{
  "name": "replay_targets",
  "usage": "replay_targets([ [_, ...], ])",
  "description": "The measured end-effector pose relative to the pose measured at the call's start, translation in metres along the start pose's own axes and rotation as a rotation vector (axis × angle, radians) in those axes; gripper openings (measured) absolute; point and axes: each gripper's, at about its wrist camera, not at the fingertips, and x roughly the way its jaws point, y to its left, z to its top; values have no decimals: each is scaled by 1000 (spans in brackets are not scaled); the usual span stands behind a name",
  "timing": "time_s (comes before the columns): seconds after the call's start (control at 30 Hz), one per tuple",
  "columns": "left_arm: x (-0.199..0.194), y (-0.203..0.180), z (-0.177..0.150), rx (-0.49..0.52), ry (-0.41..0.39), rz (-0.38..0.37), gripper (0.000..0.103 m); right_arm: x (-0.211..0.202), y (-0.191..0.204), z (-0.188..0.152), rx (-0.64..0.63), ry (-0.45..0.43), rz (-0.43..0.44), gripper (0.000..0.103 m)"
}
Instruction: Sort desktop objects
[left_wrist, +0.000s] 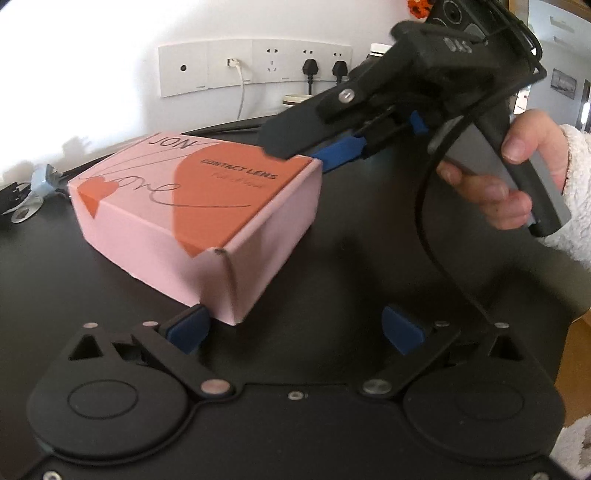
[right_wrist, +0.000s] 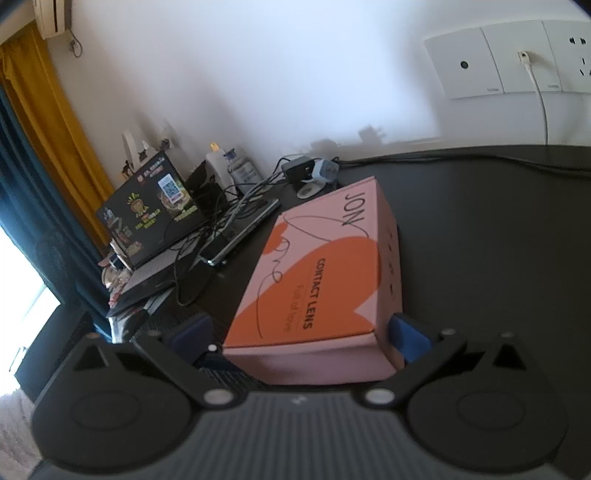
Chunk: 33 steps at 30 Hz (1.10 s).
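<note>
Pink-and-orange cardboard contact-lens box (right_wrist: 317, 280) sat on black bench (right_wrist: 480, 240) | R gripper (right_wrist: 303, 332) fingers spread, straddling box, unclosed | L gripper (left_wrist: 291, 325) fingers released, idle | step: grasp approach; next: squeeze, lift.

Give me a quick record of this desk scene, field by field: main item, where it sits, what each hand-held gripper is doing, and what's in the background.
main item: pink contact lens box, closed
surface: black desk
left hand-held gripper: open, box corner beside its left finger
right hand-held gripper: open, fingers either side of the box end
background: laptop, cables, wall sockets
</note>
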Motion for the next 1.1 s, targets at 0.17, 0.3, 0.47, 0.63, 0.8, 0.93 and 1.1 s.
replay_targets([
  [0.17, -16, 29, 6, -17, -54, 44, 99, 2, -16, 5, 98, 2, 13, 101],
  [0.3, -24, 69, 20, -67, -102, 42, 103, 9, -25, 16, 124, -25, -8, 101],
  [0.47, -6, 93, 32, -192, -70, -126, 102, 33, -27, 39, 125, -29, 3, 101],
  [0.63, 0, 96, 28, -238, -60, -190, 103, 63, -21, 63, 80, 12, 6, 102],
  [0.8, -5, 92, 23, -233, -76, -166, 103, 76, -13, 72, 12, 56, -24, 102],
  [0.93, -9, 78, 22, -168, -80, -121, 102, 78, -5, 69, -60, 69, -38, 102],
  [1.1, -33, 76, 23, -99, -169, -40, 102, 59, -4, 57, -66, -13, -68, 101],
])
